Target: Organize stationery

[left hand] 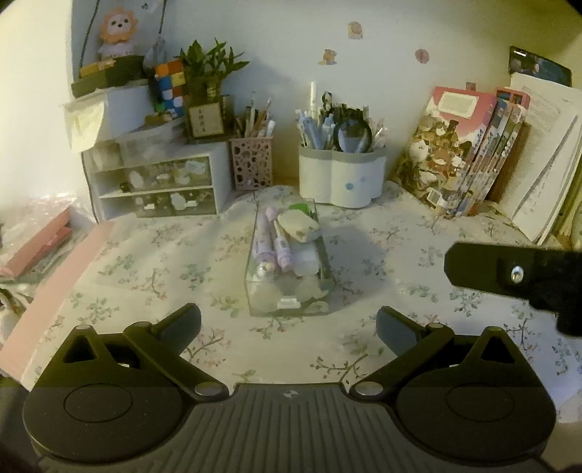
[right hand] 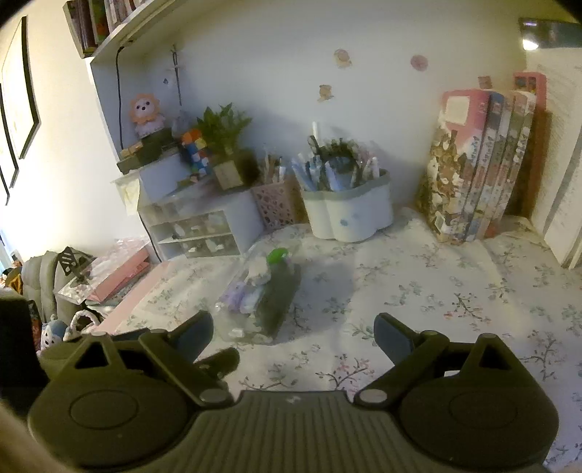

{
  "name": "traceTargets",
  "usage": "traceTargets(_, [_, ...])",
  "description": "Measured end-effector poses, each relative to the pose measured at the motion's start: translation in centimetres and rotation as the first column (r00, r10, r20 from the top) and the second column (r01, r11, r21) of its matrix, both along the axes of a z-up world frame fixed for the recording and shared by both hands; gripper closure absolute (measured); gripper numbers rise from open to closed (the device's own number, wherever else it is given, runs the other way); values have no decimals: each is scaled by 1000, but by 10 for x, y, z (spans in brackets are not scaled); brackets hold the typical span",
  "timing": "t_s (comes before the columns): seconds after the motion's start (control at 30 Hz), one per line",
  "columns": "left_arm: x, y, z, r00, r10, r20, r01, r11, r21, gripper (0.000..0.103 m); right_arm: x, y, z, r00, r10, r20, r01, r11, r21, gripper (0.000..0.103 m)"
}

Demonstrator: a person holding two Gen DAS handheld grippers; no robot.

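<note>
Pale wall (right hand: 276, 54) with small stickers (right hand: 418, 62) at upper centre; shelf (right hand: 120, 34) at upper left; floral tablecloth (right hand: 418, 291) covers the desk; dim, warm light

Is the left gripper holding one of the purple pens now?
No, the left gripper is open and empty, while the purple pens lie inside the clear box.

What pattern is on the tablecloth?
Small floral sprigs on white tablecloth; clearest in the left wrist view.

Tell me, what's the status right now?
Left gripper open, empty. Right gripper open, empty. Clear box of stationery on the desk, untouched, just ahead. Nothing in the way.
</note>
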State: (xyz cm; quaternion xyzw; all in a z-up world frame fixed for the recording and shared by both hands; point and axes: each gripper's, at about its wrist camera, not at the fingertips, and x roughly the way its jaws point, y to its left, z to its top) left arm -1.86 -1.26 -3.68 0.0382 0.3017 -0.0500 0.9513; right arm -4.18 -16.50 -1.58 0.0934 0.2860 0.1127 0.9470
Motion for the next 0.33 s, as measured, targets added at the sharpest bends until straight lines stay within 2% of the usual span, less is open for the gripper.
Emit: traceTargets(0.33, [2,-1,3,1000,19,0,-19,1000,1,5,7,-10,-7,999,-20,-26,21,1000,16,28])
